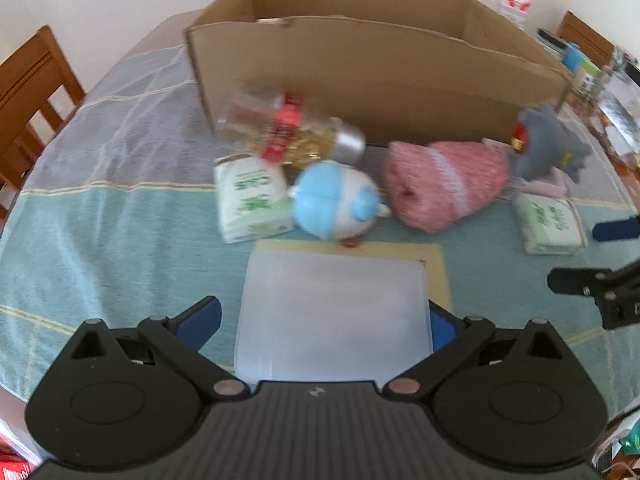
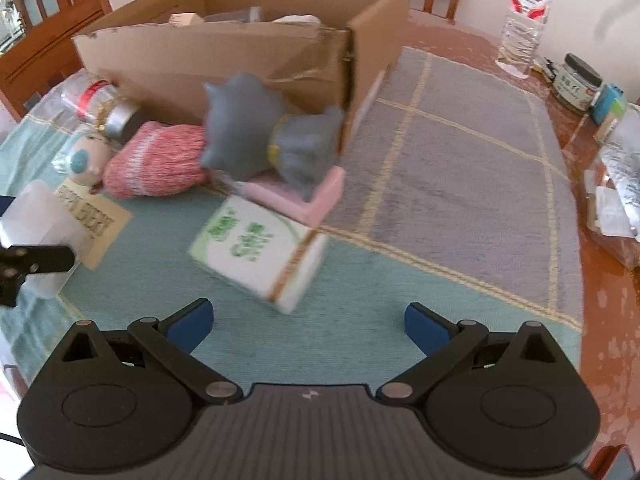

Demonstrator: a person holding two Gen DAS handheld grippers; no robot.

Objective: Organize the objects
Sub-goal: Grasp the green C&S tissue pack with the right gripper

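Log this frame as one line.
left gripper: around translucent container | right gripper: open, empty | cardboard box: behind clutter

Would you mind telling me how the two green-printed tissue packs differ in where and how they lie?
The left tissue pack lies beside the blue and white toy, below the tipped jar; the right tissue pack lies alone in front of the open right gripper. The left pack touches the toy, while the right pack touches the pink box under the grey plush. Both are white with green print, lying flat on the cloth outside the cardboard box.
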